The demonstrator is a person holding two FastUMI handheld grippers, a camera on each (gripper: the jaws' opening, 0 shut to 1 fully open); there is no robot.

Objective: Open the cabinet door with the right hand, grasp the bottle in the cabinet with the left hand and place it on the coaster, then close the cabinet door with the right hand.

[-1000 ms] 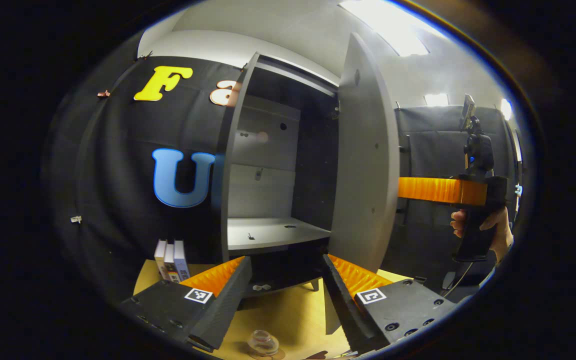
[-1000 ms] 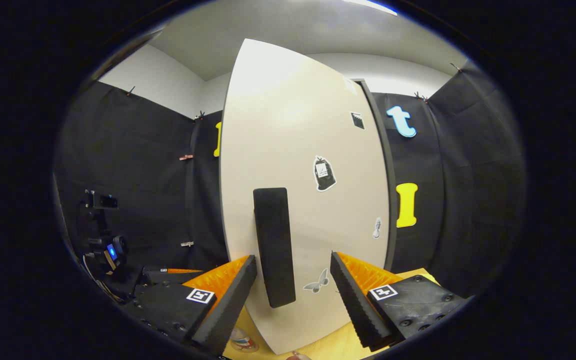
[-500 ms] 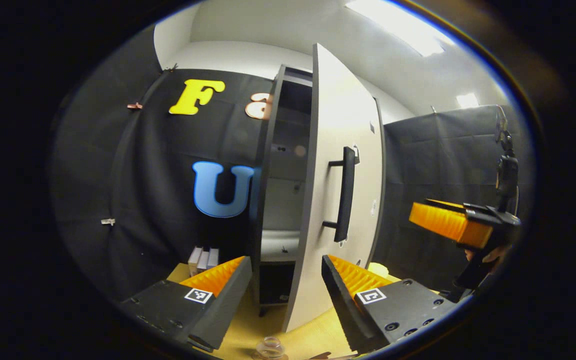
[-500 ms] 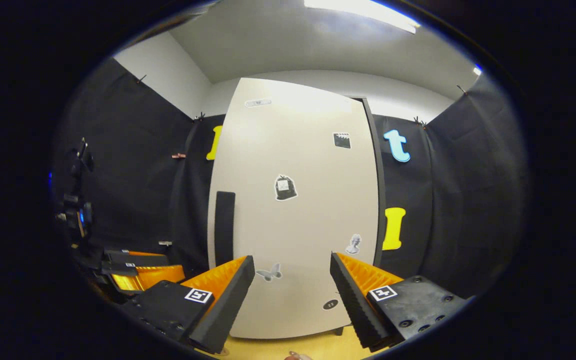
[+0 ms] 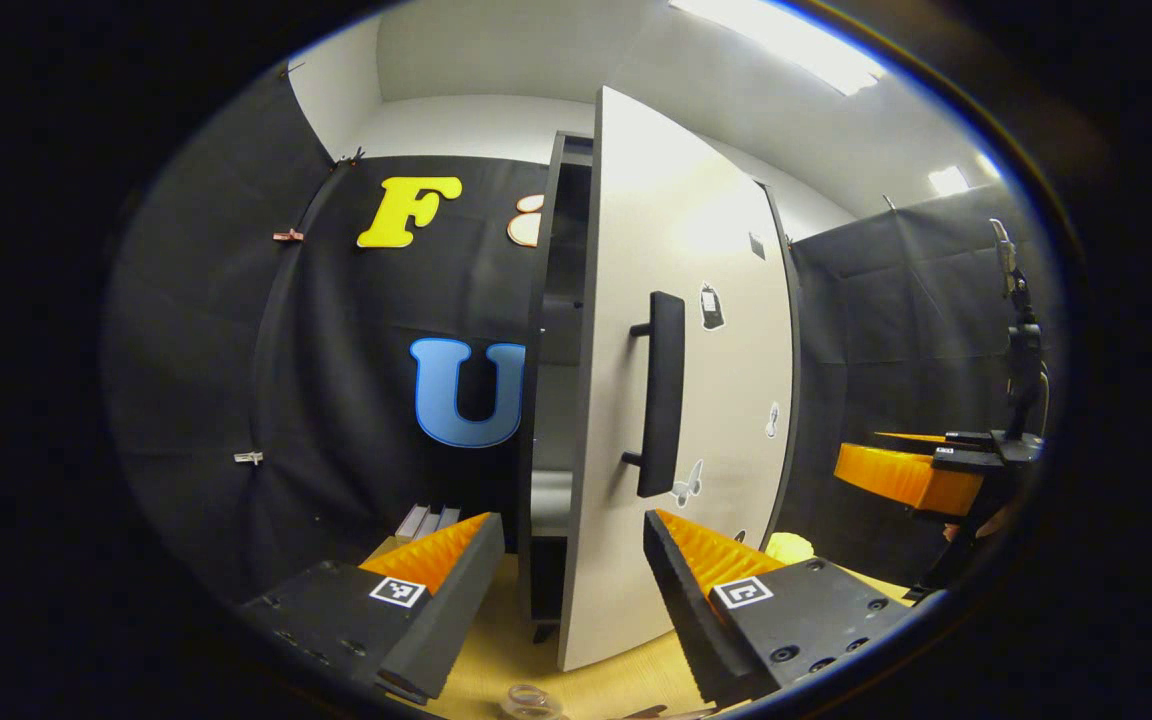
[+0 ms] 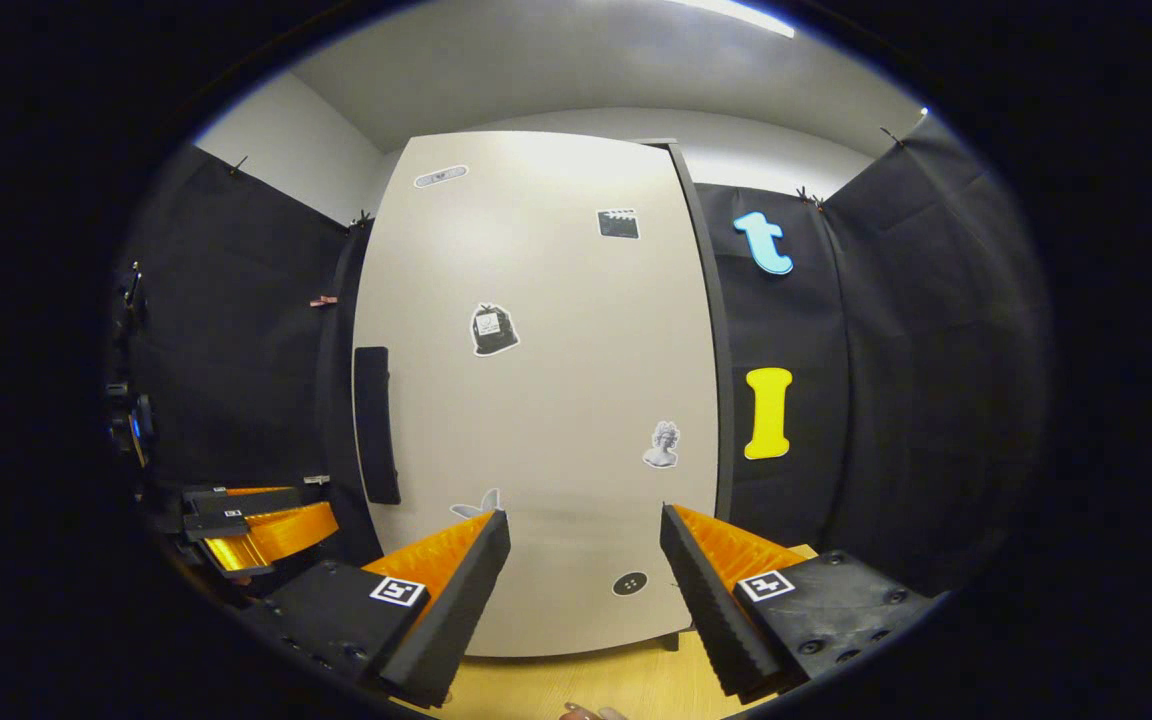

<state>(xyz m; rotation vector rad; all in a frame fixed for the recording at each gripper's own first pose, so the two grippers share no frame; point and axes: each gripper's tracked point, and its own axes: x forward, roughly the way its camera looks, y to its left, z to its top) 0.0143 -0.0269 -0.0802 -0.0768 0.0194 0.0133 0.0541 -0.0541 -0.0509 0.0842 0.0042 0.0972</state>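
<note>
Right gripper (image 6: 576, 590) gapes before cabinet door (image 6: 546, 400); nothing gripped.

The tall pale cabinet door (image 5: 626, 420) with black bar handle (image 5: 660, 394) and small stickers stands slightly ajar; clear glass bottle (image 5: 528, 700) below.

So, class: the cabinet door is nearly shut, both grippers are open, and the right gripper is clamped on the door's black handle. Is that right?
Not quite. The right gripper holds nothing: in the right gripper view its fingers stand apart, away from the black handle. The cabinet door is nearly shut, a gap remaining in the left gripper view, and the left gripper is open too.
</note>
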